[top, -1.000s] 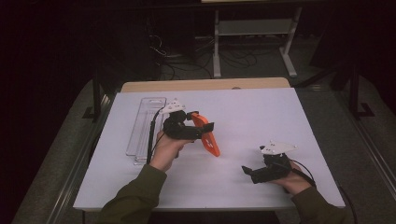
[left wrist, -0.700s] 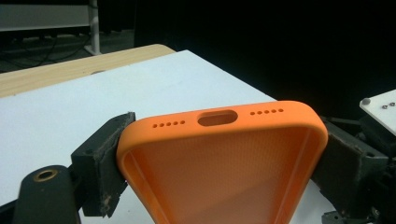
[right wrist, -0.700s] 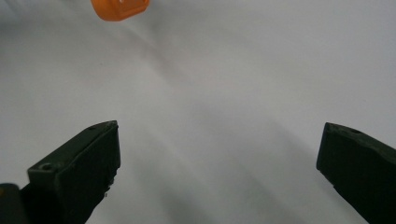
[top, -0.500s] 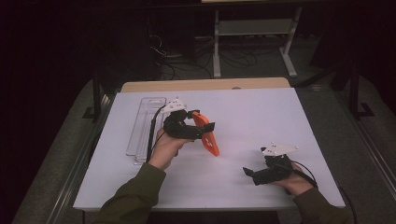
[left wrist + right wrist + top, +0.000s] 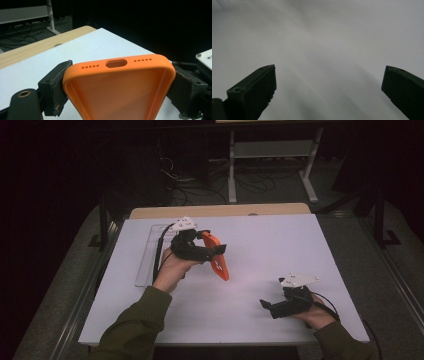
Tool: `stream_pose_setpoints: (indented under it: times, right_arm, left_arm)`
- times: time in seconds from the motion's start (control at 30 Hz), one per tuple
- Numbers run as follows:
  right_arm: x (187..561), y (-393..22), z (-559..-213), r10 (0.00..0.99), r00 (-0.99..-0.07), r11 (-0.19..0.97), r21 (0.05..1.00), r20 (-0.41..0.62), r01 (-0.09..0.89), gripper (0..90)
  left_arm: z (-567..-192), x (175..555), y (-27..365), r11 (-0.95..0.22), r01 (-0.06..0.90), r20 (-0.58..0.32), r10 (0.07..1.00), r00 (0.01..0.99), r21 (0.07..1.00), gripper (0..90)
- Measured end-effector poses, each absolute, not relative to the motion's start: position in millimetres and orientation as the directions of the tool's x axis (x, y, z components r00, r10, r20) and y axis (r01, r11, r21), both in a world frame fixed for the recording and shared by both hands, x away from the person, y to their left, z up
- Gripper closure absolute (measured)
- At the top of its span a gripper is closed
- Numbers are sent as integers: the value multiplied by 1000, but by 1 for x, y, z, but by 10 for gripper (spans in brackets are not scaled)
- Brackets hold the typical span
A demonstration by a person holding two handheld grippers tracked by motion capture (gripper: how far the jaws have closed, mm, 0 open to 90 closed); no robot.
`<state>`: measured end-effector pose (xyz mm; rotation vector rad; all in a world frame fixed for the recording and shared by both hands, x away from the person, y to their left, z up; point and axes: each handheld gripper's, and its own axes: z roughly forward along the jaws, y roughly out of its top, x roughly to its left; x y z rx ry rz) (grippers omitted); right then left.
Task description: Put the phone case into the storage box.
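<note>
Gripping an orange phone case [image 5: 117, 85] by its two long sides, the left gripper [image 5: 207, 251] held it raised above the white table [image 5: 280, 245], just right of a clear tray [image 5: 147, 260]. Well apart, near the table's front right corner, the right gripper [image 5: 267, 306] rested low, jaws spread wide and holding nothing.

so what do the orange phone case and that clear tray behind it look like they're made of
Orange phone case: probably soft silicone or rubbery plastic, matte, with a finely dotted inner lining and moulded port holes. Clear tray: apparently transparent hard plastic, since the white table shows through it; too small to be sure.
</note>
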<state>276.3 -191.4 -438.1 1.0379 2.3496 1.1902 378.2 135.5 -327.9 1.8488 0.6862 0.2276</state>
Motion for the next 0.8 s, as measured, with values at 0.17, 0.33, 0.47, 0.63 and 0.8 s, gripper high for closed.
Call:
stream_pose_setpoints:
  times: [0.17, 0.33, 0.47, 0.63, 0.8]
  right_arm:
    - [276, -192, -438, 725, -687, 388, 794, 51, 469, 0]
    - [276, -191, -438, 727, -685, 390, 793, 48, 468, 0]
    - [276, -191, -438, 726, -686, 392, 794, 43, 465, 0]
    - [276, -192, -437, 726, -687, 393, 795, 40, 462, 0]
    - [276, -192, -437, 726, -686, 391, 795, 43, 464, 0]
  left_arm:
    - [-318, 383, 140, -238, 337, -153, 564, 811, 911, 149]
    - [-309, 387, 143, -246, 325, -135, 571, 810, 913, 149]
    - [-303, 389, 145, -244, 323, -132, 575, 808, 915, 149]
    - [-297, 393, 147, -249, 314, -117, 583, 804, 916, 149]
    - [-292, 397, 151, -245, 308, -108, 596, 796, 919, 149]
